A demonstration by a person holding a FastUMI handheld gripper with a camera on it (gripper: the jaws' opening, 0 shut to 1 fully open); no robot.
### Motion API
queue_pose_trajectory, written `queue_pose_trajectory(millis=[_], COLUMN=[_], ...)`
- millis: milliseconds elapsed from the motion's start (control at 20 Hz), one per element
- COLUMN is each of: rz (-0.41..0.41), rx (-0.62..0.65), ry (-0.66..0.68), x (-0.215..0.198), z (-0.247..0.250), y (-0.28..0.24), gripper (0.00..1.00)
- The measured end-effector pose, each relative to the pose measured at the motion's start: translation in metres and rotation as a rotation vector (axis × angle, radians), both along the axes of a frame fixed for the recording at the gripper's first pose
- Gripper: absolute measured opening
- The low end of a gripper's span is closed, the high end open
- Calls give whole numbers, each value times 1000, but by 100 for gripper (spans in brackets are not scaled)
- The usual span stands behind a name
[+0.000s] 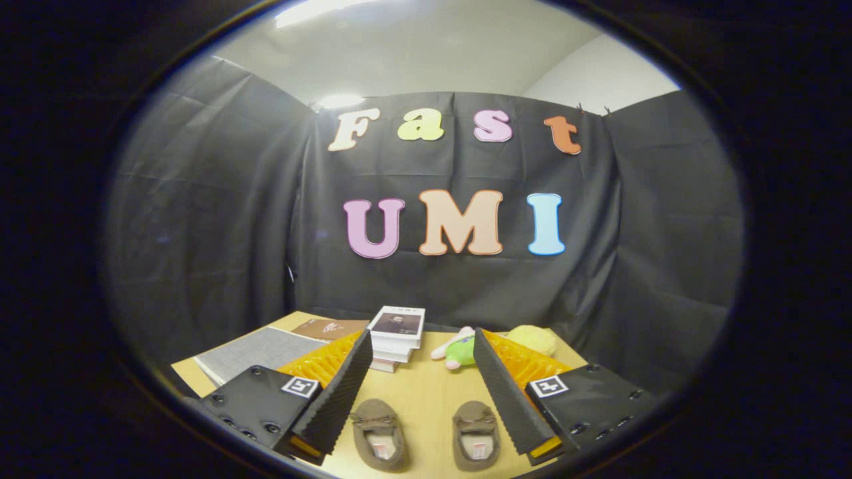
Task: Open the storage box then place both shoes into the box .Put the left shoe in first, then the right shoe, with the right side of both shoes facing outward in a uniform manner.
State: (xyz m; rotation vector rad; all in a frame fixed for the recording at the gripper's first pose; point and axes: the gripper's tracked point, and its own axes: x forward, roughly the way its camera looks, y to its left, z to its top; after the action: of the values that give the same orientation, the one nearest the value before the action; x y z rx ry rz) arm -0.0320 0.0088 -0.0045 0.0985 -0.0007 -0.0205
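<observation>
Two brown slip-on shoes lie side by side on the wooden table, toes pointing away from me. The left shoe [379,434] and the right shoe [475,435] both sit low down between my fingers. My gripper [421,347] is open wide and held above the table, with nothing between its fingers. The storage box cannot be made out with certainty; a grey flat thing [256,351] lies on the table beyond the left finger.
A stack of books [397,334] stands at the back of the table, just ahead of the fingers. A green and pink plush toy [459,350] and a yellow soft thing [536,339] lie to its right. A brown flat item [329,328] lies behind the grey one.
</observation>
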Motion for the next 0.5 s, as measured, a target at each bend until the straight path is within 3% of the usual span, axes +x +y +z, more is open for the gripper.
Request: queue_pose_trajectory(millis=[250, 500], rz=[69, 81], rx=[205, 462], ry=[-44, -53], x=[2, -2], z=[1, -10], y=[32, 66], gripper=[99, 100])
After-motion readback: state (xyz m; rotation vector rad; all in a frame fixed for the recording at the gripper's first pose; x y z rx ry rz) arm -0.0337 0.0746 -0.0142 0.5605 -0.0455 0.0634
